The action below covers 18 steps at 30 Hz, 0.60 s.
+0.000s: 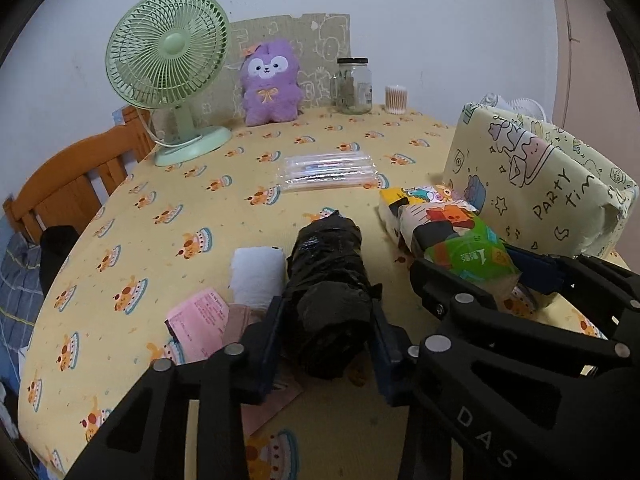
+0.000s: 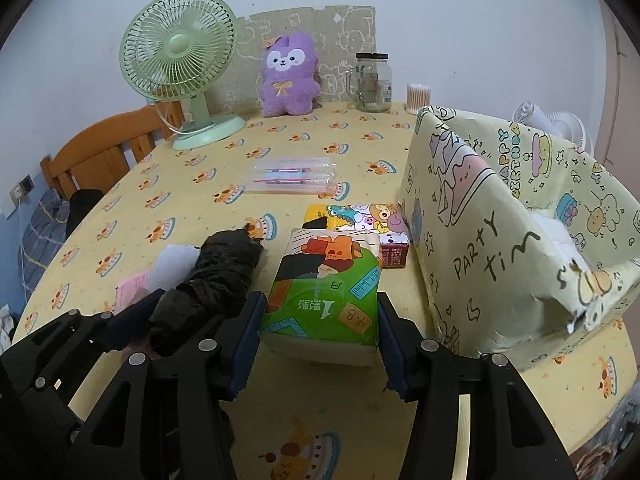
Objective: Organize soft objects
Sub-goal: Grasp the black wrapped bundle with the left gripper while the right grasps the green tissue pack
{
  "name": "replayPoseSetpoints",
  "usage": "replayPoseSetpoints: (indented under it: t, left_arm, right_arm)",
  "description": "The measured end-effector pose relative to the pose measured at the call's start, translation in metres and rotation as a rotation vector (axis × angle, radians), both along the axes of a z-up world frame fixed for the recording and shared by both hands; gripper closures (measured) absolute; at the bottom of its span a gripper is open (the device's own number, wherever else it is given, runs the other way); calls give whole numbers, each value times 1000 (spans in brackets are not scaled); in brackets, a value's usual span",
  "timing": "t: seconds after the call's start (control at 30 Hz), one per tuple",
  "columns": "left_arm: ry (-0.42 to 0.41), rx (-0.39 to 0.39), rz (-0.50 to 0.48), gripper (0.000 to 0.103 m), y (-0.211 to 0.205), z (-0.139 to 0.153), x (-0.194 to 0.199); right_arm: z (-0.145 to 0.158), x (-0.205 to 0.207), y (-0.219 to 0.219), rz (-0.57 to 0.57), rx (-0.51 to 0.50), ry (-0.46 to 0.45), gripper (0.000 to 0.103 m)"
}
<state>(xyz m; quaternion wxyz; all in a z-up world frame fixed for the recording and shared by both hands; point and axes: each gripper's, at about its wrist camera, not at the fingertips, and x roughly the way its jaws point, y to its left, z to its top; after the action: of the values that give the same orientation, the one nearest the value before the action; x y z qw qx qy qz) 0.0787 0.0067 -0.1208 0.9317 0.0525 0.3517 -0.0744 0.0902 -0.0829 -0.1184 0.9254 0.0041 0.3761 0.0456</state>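
While a black bundle (image 1: pixel 326 296) is pinched between the left gripper's (image 1: pixel 326 344) fingers and a tissue pack (image 2: pixel 324 292) between the right gripper's (image 2: pixel 318 344), both on the counter (image 2: pixel 320 420), either could be squeezed loose when lifted toward the box (image 2: pixel 500 248) beside the right fingers.

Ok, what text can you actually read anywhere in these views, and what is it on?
"PARTY TiM": wrapped box, side panel.
"HAPPY BIRTHD...": wrapped box, inner wall, running vertically.
"DAS": right gripper arm.
"1": green tissue pack, upside down; characters beside it unreadable.
Pink slip, red carton: print too small.
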Motion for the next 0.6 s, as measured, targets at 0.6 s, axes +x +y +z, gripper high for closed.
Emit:
replayPoseSetpoints:
  t: [0.6]
  left_arm:
    - [-56, -52, 27, 78, 3, 27, -21]
  right_arm:
    - [27, -18, 1, 23, 19, -74, 46]
